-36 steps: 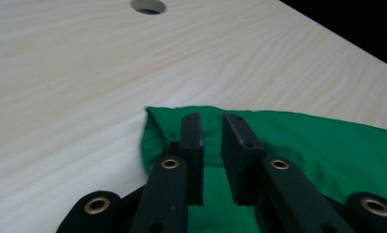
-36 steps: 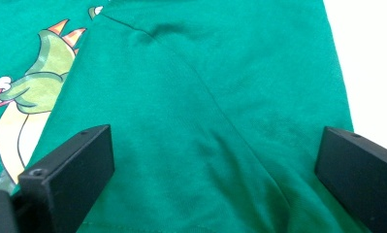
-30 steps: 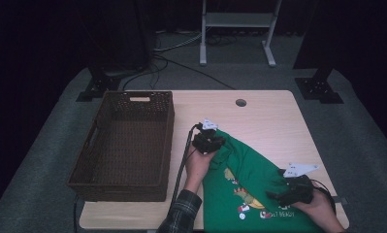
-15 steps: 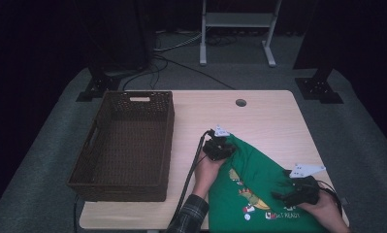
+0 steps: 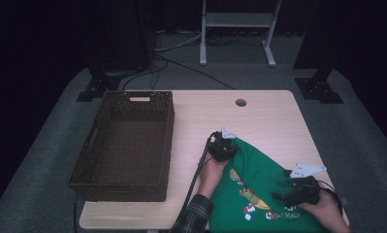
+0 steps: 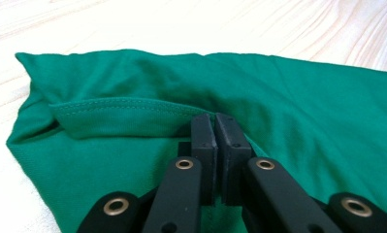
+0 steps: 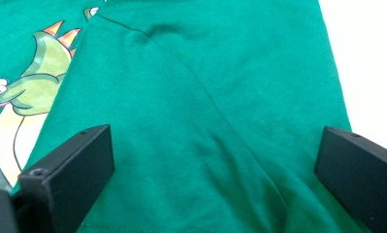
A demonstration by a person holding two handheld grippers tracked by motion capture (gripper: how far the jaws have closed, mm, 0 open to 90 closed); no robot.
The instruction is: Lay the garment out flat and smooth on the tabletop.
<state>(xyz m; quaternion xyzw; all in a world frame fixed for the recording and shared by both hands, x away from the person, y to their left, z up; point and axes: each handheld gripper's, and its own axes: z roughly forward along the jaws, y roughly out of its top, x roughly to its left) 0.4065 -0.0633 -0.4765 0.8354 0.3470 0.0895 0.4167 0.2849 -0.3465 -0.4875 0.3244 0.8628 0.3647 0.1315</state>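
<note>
My left gripper (image 6: 214, 127) has its jaws pressed together on a fold of the green T-shirt (image 6: 288, 111), right where a stitched hem (image 6: 128, 104) doubles over; the cloth bunches up at the pads and the hem runs away to the left of them in the left gripper view. In the high view that left gripper (image 5: 223, 145) sits at the far corner of the green T-shirt (image 5: 259, 179), the point of the garment nearest the middle of the bench (image 5: 259, 116), with my left hand (image 5: 211, 171) behind it and the cable trailing back toward me.

My right gripper (image 7: 215, 160) stands wide open, one jaw at each side of the right gripper view, and nothing is held between them. Smooth green cloth lies under and ahead of the gap, with a soft crease running across it. To the left of the left-hand jaw I can see part of the printed cartoon dinosaur (image 7: 31, 68), with orange spikes and a pale belly. In the high view the right gripper (image 5: 298, 194) is over the near right part of the shirt, just right of the print (image 5: 251, 199), my right hand (image 5: 324, 211) close to the bench edge.

The shirt lies spread over the near right corner of the bench. A dark wicker basket (image 5: 91, 145) stands on the left side, well apart from the shirt and both grippers.
</note>
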